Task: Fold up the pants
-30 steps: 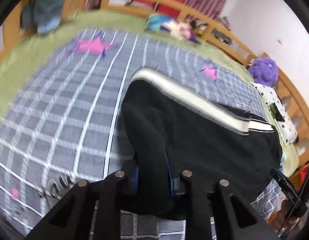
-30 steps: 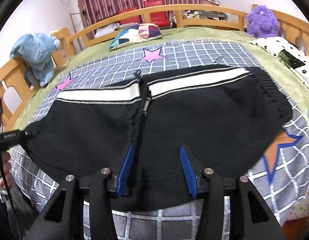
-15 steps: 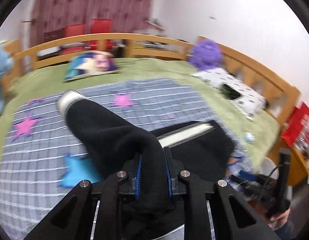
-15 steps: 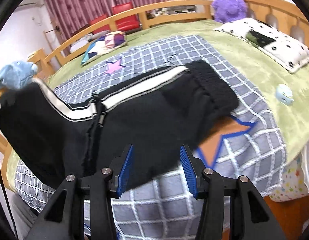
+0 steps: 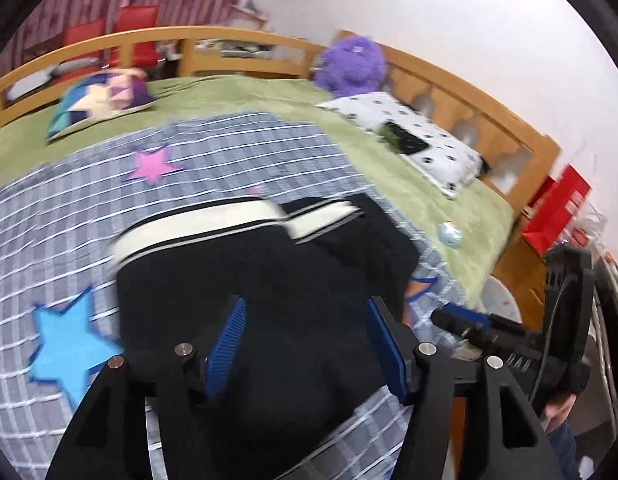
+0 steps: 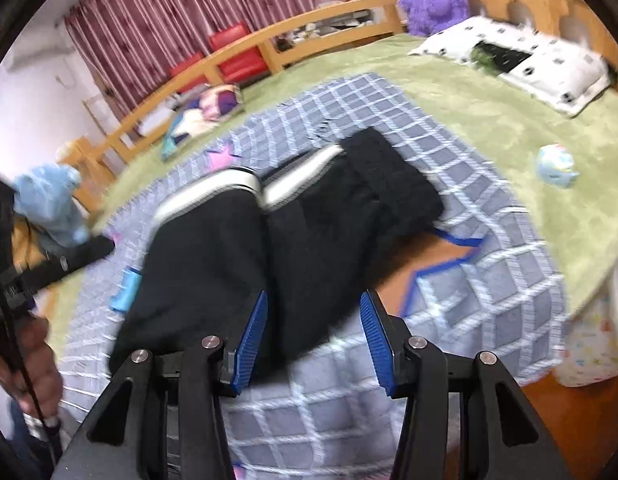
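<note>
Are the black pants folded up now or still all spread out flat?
Folded over once. The black pants lie doubled on the checked blanket, one white-striped half lying beside the other, not stretched wide.

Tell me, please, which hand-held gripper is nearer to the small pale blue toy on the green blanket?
Right. The right hand-held gripper sits nearer the toy; the left hand-held gripper works farther along the pants.

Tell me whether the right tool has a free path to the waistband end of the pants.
Probably yes. The right tool is open above the pants, and the waistband end lies uncovered on the blanket ahead, nothing between them.
</note>
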